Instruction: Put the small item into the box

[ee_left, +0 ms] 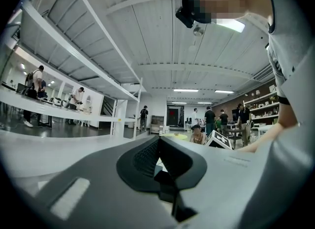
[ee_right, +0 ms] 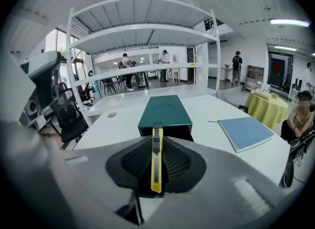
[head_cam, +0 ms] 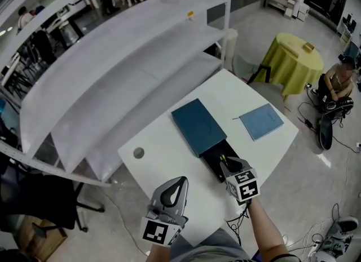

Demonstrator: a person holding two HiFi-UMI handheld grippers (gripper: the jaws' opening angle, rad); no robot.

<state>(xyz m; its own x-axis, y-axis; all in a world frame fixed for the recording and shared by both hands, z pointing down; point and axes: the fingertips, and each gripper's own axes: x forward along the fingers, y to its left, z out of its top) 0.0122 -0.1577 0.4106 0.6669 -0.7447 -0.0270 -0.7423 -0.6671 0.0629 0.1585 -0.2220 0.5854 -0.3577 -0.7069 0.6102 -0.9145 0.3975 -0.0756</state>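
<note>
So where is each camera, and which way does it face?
Head view: on the head, looking down at the white table; left gripper, right gripper and a forearm show.
Left gripper view: rides that gripper, faces across the room; shut jaws, pale shirt.
Right gripper view: faces the dark teal box; jaws grip a yellow utility knife.
Shared with head view: the box.

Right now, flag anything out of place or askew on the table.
Nothing is spilled or damaged. The teal box is slid open, its black tray exposed at the near end; the blue notebook lies flat, apart from it. The right gripper holds a yellow utility knife.
</note>
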